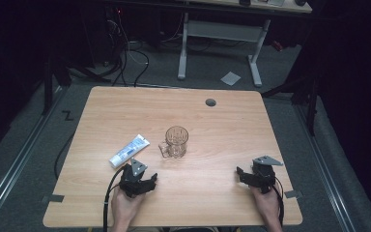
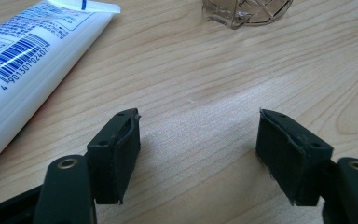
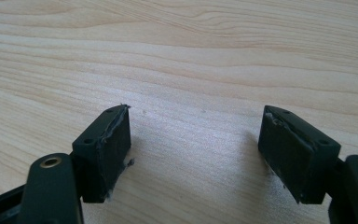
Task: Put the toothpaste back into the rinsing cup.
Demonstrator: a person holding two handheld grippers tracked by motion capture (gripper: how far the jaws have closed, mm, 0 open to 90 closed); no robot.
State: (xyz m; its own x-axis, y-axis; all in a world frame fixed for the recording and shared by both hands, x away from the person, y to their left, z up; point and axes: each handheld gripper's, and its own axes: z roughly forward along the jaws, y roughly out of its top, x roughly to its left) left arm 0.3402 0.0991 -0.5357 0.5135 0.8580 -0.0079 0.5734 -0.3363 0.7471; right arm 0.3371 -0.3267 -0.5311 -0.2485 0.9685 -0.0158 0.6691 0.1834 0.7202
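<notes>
The toothpaste tube [image 1: 129, 151] lies flat just ahead and left of the left gripper [image 1: 145, 181], whose jaws stand apart with nothing between, probably lined up for a reach. The glass mug [image 1: 175, 142] stands upright near its right. The right gripper [image 1: 245, 175], jaws likewise apart, rests near the table [image 1: 222, 121] edge, bare wood all round.

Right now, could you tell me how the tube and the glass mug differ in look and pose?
The tube is white and opaque with blue print; the mug is clear patterned glass. The tube lies flat, angled across the table; the mug stands upright, handle to the left in the high view. Both sit untouched, just beyond the open left gripper.
</notes>
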